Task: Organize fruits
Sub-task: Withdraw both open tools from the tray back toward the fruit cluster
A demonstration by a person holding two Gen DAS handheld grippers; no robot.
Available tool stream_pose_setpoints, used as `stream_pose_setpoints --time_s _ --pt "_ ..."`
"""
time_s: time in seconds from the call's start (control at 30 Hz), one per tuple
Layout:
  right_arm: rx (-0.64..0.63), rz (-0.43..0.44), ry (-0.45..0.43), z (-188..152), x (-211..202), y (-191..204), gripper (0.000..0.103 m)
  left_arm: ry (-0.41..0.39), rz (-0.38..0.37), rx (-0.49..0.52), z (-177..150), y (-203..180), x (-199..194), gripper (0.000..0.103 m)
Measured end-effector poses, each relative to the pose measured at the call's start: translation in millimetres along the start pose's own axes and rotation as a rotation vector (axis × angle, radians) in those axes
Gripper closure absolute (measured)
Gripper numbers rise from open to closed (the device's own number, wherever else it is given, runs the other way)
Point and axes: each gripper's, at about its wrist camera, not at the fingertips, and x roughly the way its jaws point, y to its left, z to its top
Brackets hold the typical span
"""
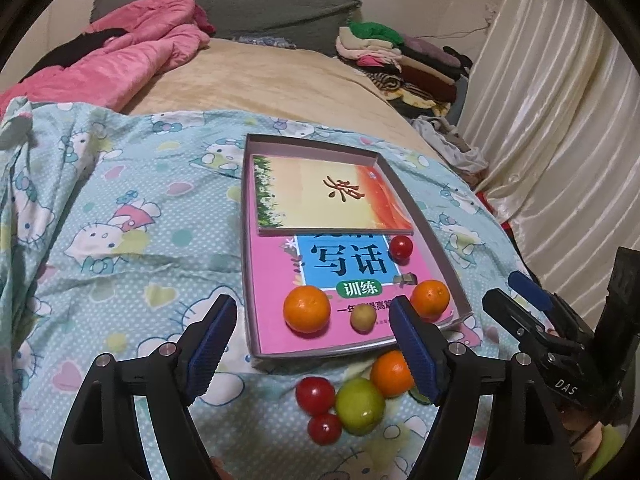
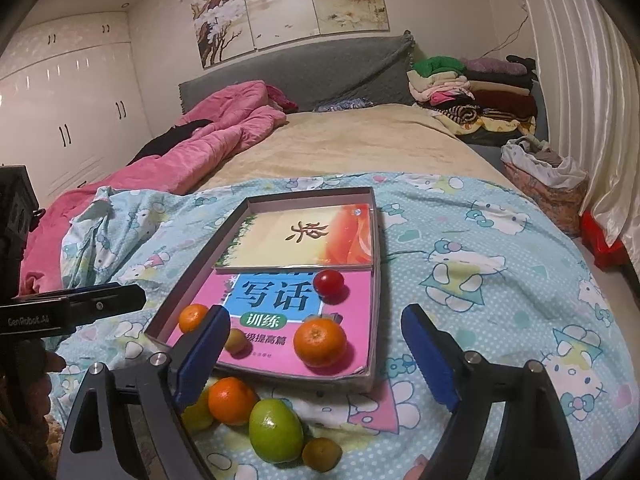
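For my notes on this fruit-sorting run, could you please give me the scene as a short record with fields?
surface: bed with cartoon-print sheet
container: shallow box holding two books
fruit in box: two oranges, one cherry tomato, one small tan fruit
fruit on sheet, near edge of box: orange, green fruit, two red tomatoes; right wrist view shows at least two more
left hand-held gripper: open, empty
right hand-held gripper: open, empty
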Motion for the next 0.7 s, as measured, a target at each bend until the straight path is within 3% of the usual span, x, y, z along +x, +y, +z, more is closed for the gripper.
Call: stream_pose_setpoints --time_s 0.33,0.7 --pt "0.009 0.007 0.018 -5.5 -5.5 4.8 0.015 0.005 0.041 0.022 -8.2 -1.4 -8.5 0.023" --pt "-0.05 0.015 0.086 -19.7 -8.2 24.6 0.015 0.065 0.046 0.025 -23.2 -0.3 -9.7 0.023"
